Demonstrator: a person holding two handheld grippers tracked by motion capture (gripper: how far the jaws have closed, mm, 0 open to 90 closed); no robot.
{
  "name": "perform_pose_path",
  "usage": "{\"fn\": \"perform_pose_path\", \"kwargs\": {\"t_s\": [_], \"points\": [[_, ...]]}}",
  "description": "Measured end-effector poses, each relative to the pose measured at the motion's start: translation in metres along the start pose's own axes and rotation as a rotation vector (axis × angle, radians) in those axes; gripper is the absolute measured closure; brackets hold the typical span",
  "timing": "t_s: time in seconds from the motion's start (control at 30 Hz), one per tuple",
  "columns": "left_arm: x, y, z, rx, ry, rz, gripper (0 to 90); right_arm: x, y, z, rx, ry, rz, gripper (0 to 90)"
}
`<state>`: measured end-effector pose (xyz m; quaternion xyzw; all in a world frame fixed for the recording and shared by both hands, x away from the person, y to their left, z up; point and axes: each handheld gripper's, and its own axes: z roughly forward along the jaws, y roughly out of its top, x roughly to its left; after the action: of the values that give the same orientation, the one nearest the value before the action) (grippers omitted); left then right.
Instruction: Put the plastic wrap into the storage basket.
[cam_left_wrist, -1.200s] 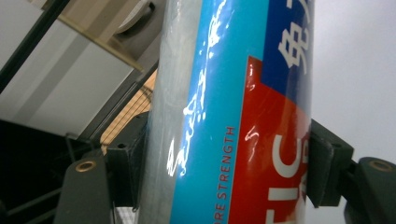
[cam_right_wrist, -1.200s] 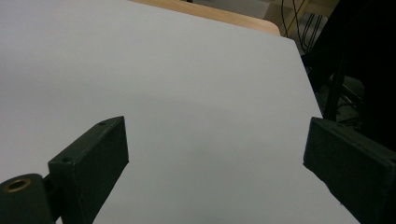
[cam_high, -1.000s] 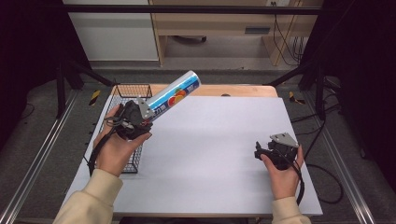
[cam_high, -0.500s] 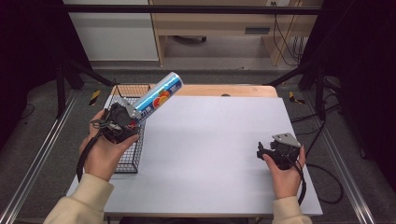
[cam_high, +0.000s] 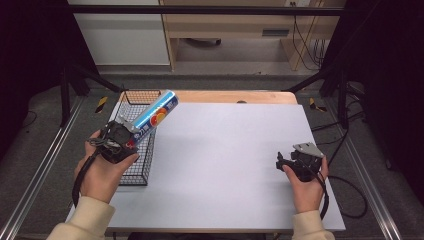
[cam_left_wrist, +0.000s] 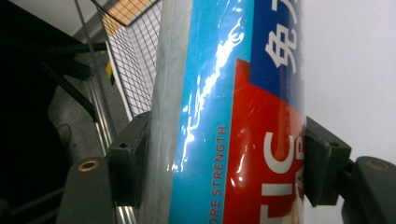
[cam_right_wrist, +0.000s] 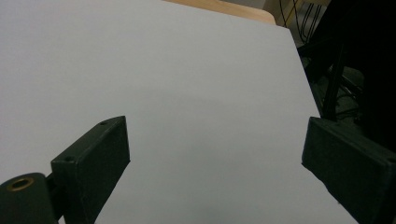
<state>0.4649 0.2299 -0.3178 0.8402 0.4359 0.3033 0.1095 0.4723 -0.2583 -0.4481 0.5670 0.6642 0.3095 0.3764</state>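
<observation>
Over the near-left part of the table (cam_high: 225, 165), the left gripper (cam_high: 131, 134) clamps a blue-and-red tube (cam_high: 156, 114) between its pads, near the tube's lower end; the left gripper view shows both black jaws pressed flat against its glossy sides. The tube slants up and away to the right, its far end reaching past the right wall of the wire basket (cam_high: 140, 165) that stands at the table's left edge. The right gripper (cam_high: 281, 162) sits low at the near right with its jaws spread wide and nothing between them, well apart from tube and basket.

The likeliest trouble is the tube's length: held by one end, it could swing or sag in the grip, and the slick wrapper gives the pads little bite. If it is lowered at this slant, its far end may catch the basket's rim or wall and tip out onto the table. A release before the tube lies along the basket could leave it propped across the wire.
</observation>
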Motion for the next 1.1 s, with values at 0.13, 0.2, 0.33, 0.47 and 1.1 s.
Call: {"fn": "perform_pose_path", "kwargs": {"t_s": [0.13,0.2,0.33,0.47,1.1], "points": [[0.0,-0.006,0.005,0.021,-0.008,-0.012,30.6,0.0,0.0,0.0,-0.001,0.004,0.003,8.2],[0.001,-0.007,0.007,0.027,-0.008,-0.02,30.6,0.0,0.001,0.001,-0.001,0.007,0.005,8.2],[0.004,-0.009,0.01,0.042,-0.003,-0.041,30.7,-0.001,0.0,0.001,-0.001,0.014,0.012,8.2],[0.005,-0.012,0.01,0.057,-0.004,-0.052,30.8,0.0,0.001,0.0,-0.001,0.024,0.017,8.3],[0.012,-0.015,0.019,0.1,-0.035,-0.108,31.2,0.001,0.001,0.001,0.001,0.03,0.009,8.7]]}}
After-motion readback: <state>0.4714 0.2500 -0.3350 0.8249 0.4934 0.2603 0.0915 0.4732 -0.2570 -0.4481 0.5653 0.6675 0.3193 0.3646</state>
